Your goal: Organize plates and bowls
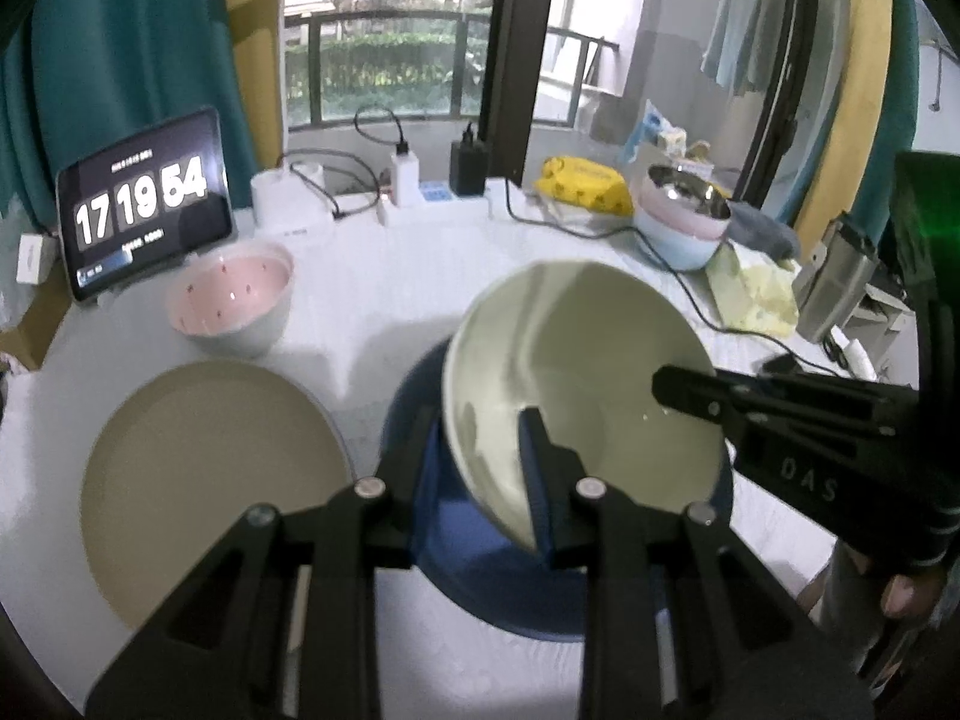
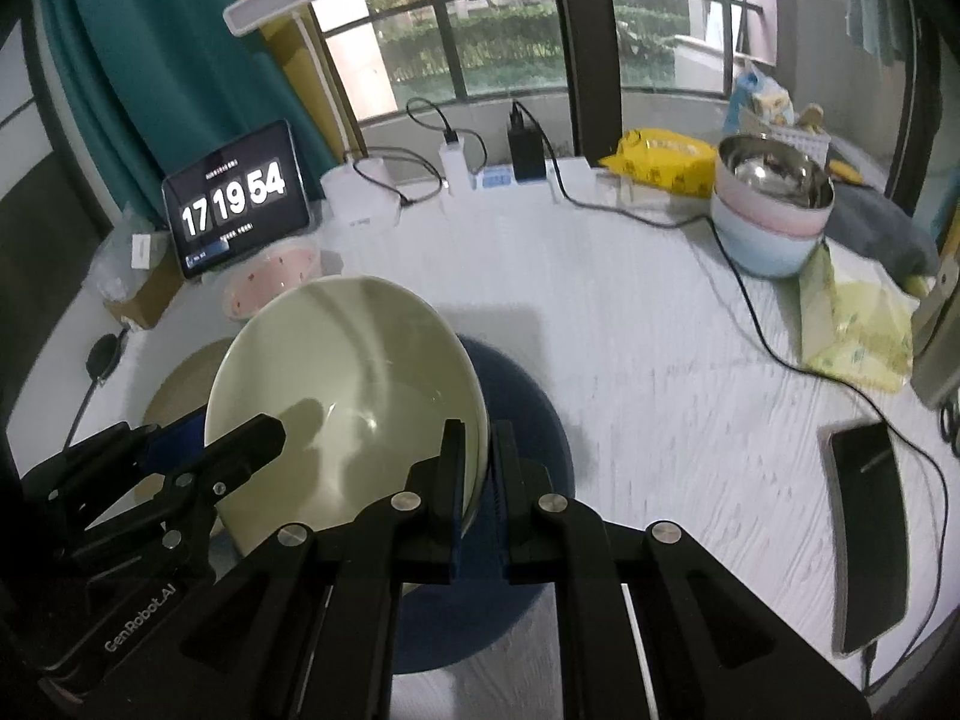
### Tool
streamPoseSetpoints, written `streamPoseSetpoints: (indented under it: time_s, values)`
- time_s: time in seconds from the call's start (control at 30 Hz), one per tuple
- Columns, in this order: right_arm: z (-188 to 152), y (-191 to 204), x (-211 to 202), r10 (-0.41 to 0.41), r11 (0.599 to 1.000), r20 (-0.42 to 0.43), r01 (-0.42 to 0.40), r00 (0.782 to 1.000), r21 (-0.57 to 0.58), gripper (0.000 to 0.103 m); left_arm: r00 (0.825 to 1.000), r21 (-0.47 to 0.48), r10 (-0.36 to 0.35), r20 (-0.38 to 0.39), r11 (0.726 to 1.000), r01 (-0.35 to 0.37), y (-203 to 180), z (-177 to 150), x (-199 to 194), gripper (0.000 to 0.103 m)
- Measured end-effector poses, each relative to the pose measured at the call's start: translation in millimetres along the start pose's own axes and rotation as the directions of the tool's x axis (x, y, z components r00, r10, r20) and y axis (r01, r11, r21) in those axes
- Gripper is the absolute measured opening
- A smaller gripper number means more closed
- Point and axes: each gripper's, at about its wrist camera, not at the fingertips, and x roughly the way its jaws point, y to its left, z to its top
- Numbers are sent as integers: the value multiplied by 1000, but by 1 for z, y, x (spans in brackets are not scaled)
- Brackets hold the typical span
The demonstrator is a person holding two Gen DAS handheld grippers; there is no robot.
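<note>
Two matte black grippers, left gripper [image 1: 480, 438] and right gripper [image 2: 478, 450], built of angular linkage arms pinned with round silver screws; dark blue pads lining the fingers [image 1: 536, 450]; pale lettering on the bodies ("GenRobot.AI" on the left, "DAS" on the right)

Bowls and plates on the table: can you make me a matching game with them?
Things:
1. cream bowl
2. blue plate
3. pink bowl
4. beige plate

Clues:
A. flat on the table, nothing on it
B. held up by both hand-held grippers
C. next to the clock tablet
D. under the held bowl

Pairs: 1-B, 2-D, 3-C, 4-A
</note>
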Motion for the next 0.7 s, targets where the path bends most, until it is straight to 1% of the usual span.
streamPoseSetpoints:
  time_s: [0.27, 0.4, 0.47, 0.6, 0.7]
  values:
    - [-11, -7, 11, 3, 1000, -32, -2, 999, 15, 9, 999, 8, 7, -44, 1000, -7, -3, -10, 14, 27]
    - [-15, -8, 16, -1, 1000, -46, 1, 999, 11, 10, 997, 12, 16, -78, 1000, -15, -3, -13, 24, 27]
    - [-16, -7, 16, -2, 1000, -43, 2, 999, 1, 10, 997, 24, 26, -70, 999, -24, -4, -14, 25, 27]
    - [-14, -5, 19, -10, 1000, -56, 9, 998, -15, 10, 996, 30, 29, -84, 999, -26, -3, -12, 28, 28]
    - [-13, -7, 20, -3, 1000, -64, 3, 998, -9, 10, 996, 26, 18, -93, 1000, -16, -1, -11, 26, 29]
